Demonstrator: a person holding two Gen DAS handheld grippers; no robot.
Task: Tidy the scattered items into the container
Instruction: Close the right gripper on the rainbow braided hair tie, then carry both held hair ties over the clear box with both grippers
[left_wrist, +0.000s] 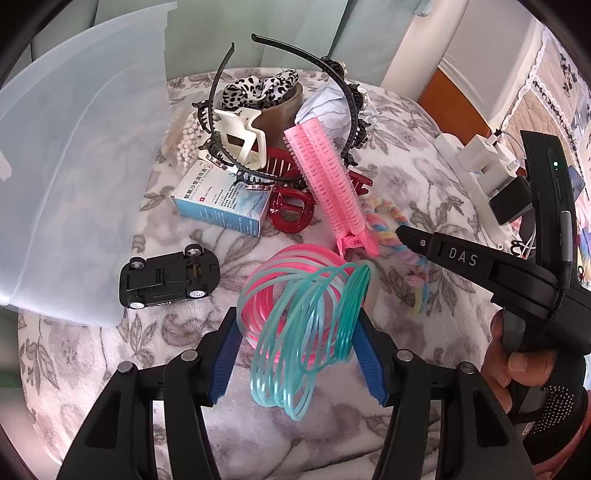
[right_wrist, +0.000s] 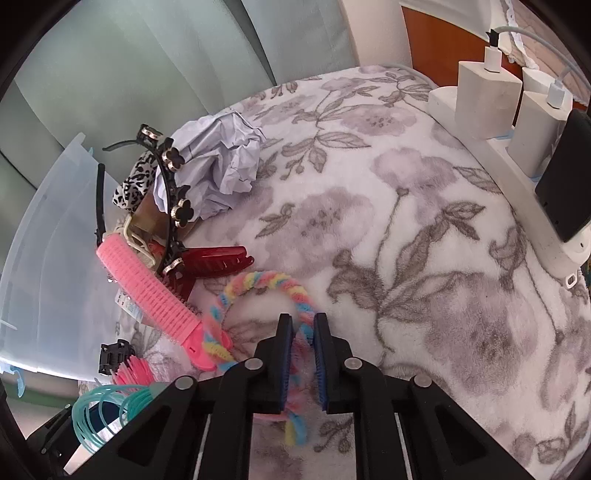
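The left wrist view shows the left gripper (left_wrist: 297, 354) with its blue pads pressed against a pink-and-teal spring coil (left_wrist: 306, 317), pinching it just above the floral blanket (left_wrist: 406, 155); only this view shows the overturned black toy car (left_wrist: 168, 279) and the blue medicine box (left_wrist: 221, 205) beside the translucent container (left_wrist: 85, 177) at the left; the right wrist view alone shows the right gripper (right_wrist: 303, 363) closed on the pastel twisted rope (right_wrist: 266, 284); a pink hair roller (right_wrist: 155, 291), red claw clip (right_wrist: 214, 262), black headband (right_wrist: 170, 192) and crumpled paper (right_wrist: 221, 158) crowd between rope and container; a white power strip (right_wrist: 517, 192) lies at the right.
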